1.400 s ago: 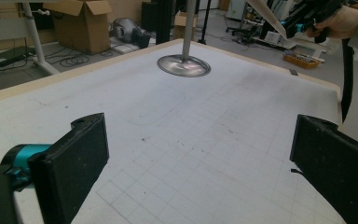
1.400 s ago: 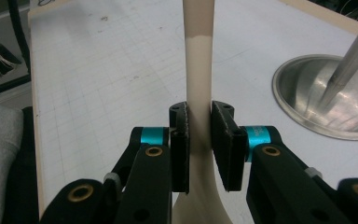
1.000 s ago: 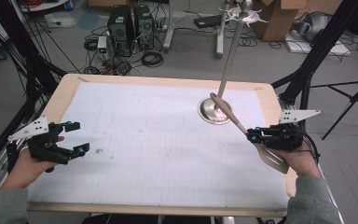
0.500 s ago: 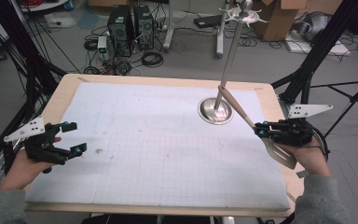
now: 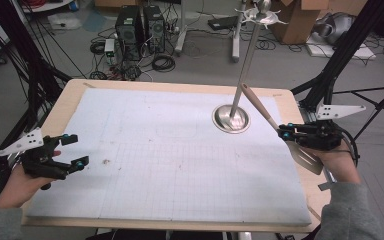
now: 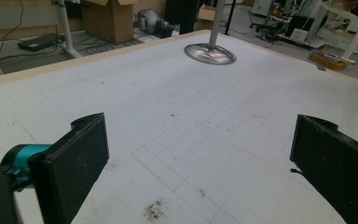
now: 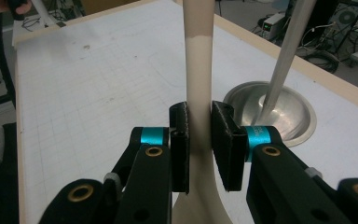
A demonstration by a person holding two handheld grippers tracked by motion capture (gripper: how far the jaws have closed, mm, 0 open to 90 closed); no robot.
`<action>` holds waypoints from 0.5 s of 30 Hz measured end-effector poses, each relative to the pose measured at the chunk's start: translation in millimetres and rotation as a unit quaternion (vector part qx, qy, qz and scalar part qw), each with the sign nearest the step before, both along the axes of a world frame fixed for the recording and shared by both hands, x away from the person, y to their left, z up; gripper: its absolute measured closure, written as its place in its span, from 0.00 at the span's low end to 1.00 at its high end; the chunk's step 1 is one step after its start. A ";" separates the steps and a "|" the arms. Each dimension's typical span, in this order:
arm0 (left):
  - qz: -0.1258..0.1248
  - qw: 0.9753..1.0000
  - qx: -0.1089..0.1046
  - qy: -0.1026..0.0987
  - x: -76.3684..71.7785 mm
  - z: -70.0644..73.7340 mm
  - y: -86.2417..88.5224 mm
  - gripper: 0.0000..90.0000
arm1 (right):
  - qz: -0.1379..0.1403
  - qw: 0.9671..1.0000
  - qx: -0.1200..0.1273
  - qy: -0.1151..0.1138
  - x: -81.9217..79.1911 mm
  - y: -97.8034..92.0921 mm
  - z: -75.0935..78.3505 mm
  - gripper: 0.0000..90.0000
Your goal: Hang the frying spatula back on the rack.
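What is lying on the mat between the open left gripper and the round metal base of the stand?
Nothing stands there. In the left gripper view, the white grid mat runs bare from the left gripper to the stand base, with small dirt specks.

Lab or workshop — computer towers [image 5: 139, 27], floor cables [image 5: 162, 62], cardboard boxes [image 5: 300, 20], black rig frame [image 5: 347, 45]

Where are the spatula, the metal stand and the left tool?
spatula [image 5: 258, 106], high view, on its handle.
metal stand [image 5: 230, 120], high view, on its round base.
left tool [image 5: 75, 150], high view, between its open tips.

One spatula [image 5: 280, 131], one stand [image 5: 231, 119]
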State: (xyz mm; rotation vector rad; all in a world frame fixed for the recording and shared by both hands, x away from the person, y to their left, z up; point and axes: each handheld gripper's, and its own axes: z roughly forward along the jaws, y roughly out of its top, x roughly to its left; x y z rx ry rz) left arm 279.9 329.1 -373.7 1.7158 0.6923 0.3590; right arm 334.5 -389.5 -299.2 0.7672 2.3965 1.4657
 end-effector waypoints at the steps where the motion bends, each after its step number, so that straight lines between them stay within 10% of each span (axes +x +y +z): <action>1: 0.001 1.000 0.001 0.001 -0.6 -0.1 0.6 0.05 | 0.000 1.000 0.001 0.000 0.2 -1.6 1.1 0.87; 15: 0.011 1.000 0.004 0.005 -3.7 -3.8 5.5 0.05 | -0.048 0.999 0.015 -0.016 3.3 -25.0 16.4 0.87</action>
